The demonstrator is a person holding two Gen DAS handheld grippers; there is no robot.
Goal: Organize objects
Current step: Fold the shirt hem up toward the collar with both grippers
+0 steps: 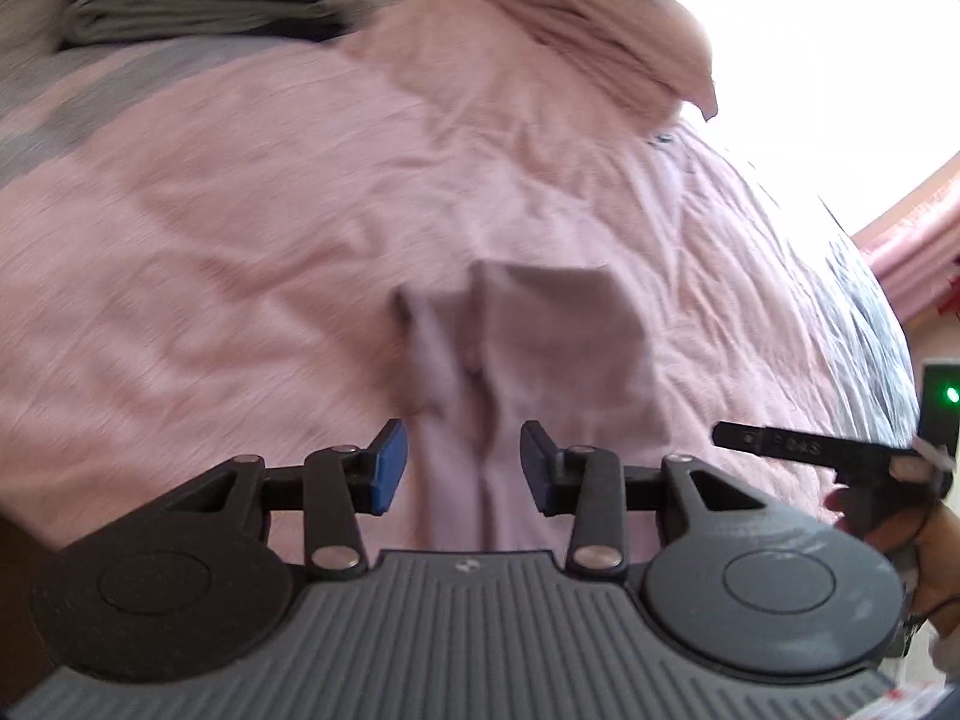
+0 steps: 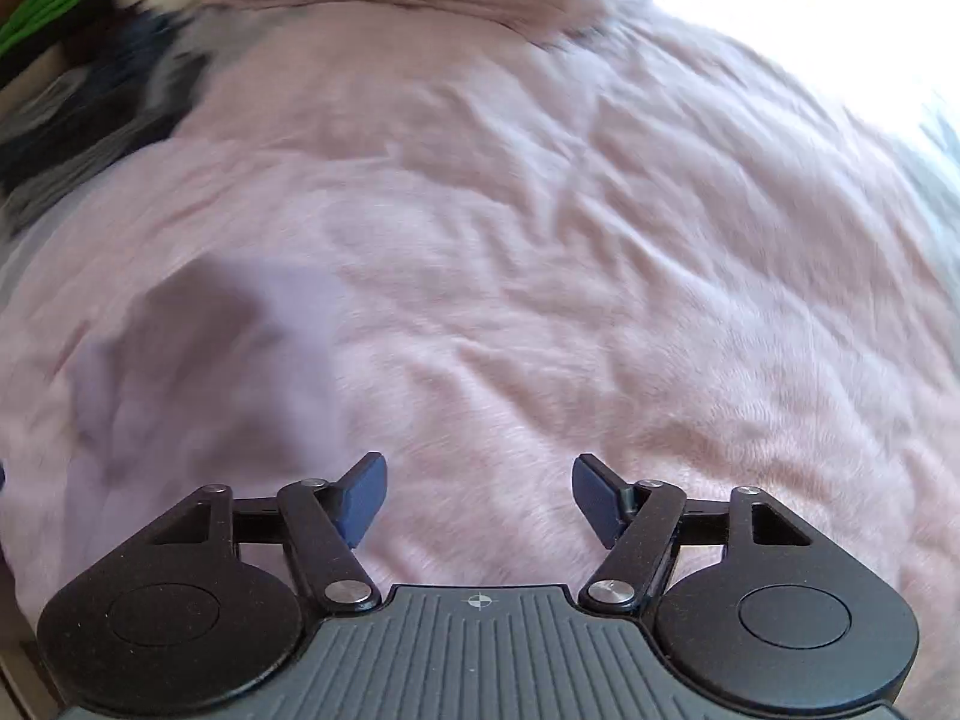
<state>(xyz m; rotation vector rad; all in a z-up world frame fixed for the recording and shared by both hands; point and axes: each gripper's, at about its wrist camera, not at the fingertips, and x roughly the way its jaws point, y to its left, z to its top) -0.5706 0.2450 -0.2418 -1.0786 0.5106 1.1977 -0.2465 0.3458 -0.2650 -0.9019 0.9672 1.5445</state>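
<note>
A small mauve folded cloth (image 1: pixel 540 348) lies on the pink bedspread (image 1: pixel 240 210), just ahead of my left gripper (image 1: pixel 465 468). The left gripper is open and empty, and part of the cloth runs down between its blue pads. In the right wrist view the same cloth (image 2: pixel 180 348) shows blurred at the left, well left of my right gripper (image 2: pixel 477 498). The right gripper is open and empty over the bare bedspread (image 2: pixel 570 270). The right gripper's black body (image 1: pixel 840 450) and the hand holding it show at the right edge of the left wrist view.
A stack of folded grey and black clothes (image 1: pixel 198 0) sits at the back left. A pink pillow or bunched blanket (image 1: pixel 570 30) lies at the back. Dark and green folded items (image 2: pixel 72 48) show at the far left. A bright window is at the right.
</note>
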